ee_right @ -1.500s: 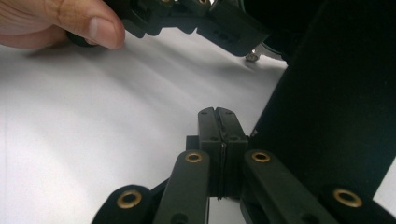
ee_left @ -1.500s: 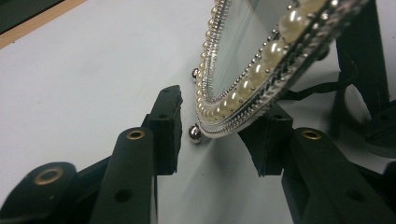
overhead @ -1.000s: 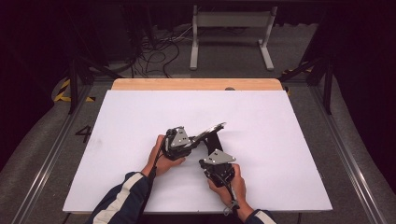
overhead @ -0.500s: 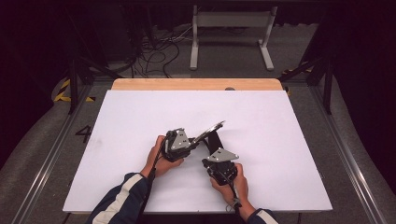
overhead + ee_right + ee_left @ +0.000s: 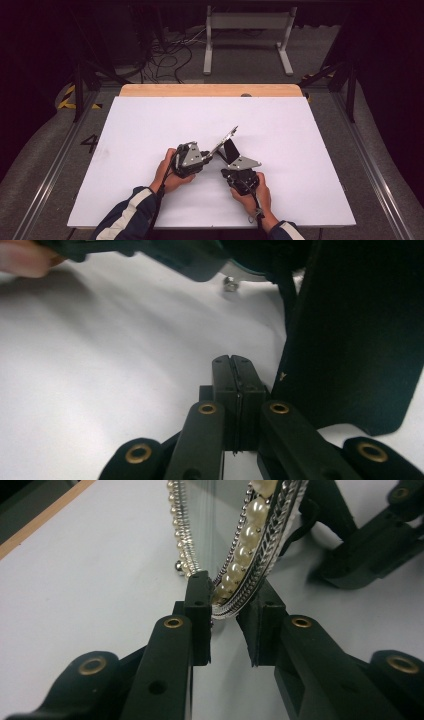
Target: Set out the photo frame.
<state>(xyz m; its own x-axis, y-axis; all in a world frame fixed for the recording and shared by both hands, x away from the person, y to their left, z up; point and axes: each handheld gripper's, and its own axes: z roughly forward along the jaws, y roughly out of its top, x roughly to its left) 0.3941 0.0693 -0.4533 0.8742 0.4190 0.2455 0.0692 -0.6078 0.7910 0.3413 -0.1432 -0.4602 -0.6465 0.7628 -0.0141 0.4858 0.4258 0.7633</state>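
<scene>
White worktop (image 5: 150, 130) carries a pearl-rimmed frame (image 5: 250, 550), raised on edge and clamped at its rim by the left tongs (image 5: 225, 622). Right tongs (image 5: 233, 390), pressed together and empty, sit beside its black stand (image 5: 360, 340), which seems not yet set.

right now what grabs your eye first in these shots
A pearl-and-silver framed mirror stands tilted near the middle of the white table, its lower edge between the left tongs. Just right of it, the black stand panel rises beside the right tongs, which are shut with nothing between them.
</scene>
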